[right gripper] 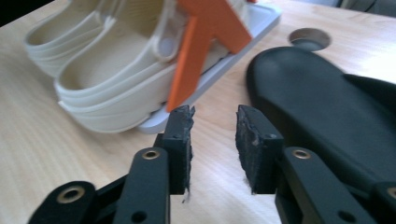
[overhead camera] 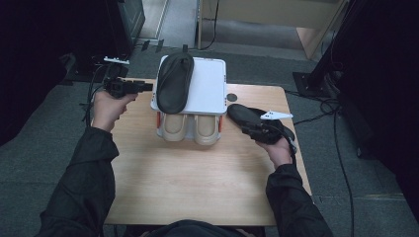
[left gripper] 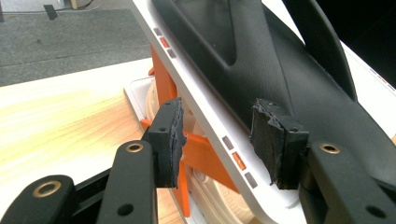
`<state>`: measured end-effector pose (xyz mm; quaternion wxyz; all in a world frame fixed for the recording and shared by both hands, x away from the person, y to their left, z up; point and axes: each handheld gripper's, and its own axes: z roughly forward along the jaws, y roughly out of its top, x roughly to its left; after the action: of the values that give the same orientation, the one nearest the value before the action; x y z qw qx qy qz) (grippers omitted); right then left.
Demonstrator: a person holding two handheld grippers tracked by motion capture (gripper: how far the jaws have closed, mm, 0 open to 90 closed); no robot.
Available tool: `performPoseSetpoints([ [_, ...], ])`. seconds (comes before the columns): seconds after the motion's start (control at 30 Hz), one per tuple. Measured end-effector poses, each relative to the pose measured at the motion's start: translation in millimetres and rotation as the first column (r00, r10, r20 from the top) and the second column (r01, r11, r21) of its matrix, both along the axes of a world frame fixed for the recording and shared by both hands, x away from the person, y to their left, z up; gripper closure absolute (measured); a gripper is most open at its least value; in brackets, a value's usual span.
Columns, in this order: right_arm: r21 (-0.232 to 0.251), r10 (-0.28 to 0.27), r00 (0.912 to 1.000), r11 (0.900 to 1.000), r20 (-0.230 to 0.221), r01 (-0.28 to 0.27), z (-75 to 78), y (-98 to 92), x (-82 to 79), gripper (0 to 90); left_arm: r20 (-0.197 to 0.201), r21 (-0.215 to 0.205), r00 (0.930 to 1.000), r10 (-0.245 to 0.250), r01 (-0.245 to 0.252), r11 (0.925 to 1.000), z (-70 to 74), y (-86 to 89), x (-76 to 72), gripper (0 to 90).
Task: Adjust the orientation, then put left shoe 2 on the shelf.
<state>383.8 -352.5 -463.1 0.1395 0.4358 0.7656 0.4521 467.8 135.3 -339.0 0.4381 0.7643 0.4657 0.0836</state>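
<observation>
black slippers, cream slippers, white-orange rack

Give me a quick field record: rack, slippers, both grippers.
rack: white two-tier rack with orange supports, at the table's far edge
top shelf: one black slipper
lower shelf: beige pair
table: second black slipper, right of rack
left gripper: open, jaws astride the top shelf's edge
right gripper: open, nothing between jaws, beside the second black slipper
</observation>
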Motion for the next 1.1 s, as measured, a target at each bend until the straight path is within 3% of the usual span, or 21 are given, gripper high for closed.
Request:
performPoseSetpoints([
  [0.07, -0.002, -0.01, 0.9999, 1.0, -0.013, 0.01, 0.5, -3.4, 2.2, 67.2, -0.002, 0.004, 1.0, -0.001, 0.001, 1.0, -4.2, 1.9, -2.5, 53.5],
  [0.23, -0.019, -0.02, 0.9996, 1.0, 0.02, 0.02, 2.3, -11.9, 5.4, 70.0, -0.001, 0.013, 1.0, 0.001, -0.001, 0.9999, -19.4, 8.4, -9.3, 53.1],
  [0.47, -0.022, -0.063, 0.998, 0.998, 0.006, 0.063, -2.6, -24.2, 10.1, 71.8, -0.007, 0.018, 1.0, 0.006, -0.006, 0.9998, -37.3, 16.5, -17.1, 52.4],
  [0.7, -0.043, -0.086, 0.9962, 0.995, 0.018, 0.086, -2.7, -29.5, 12.3, 73.3, -0.013, 0.01, 0.9999, 0.009, -0.009, 0.9999, -49.3, 19.5, -24.3, 52.0],
  [1.1, -0.041, -0.163, 0.9867, 0.986, -0.003, 0.162, -8.4, -48.1, 18.2, 80.2, -0.012, -0.03, 0.9999, 0.0, 0.0, 0.9995, -75.3, 18.5, -38.8, 51.9],
])
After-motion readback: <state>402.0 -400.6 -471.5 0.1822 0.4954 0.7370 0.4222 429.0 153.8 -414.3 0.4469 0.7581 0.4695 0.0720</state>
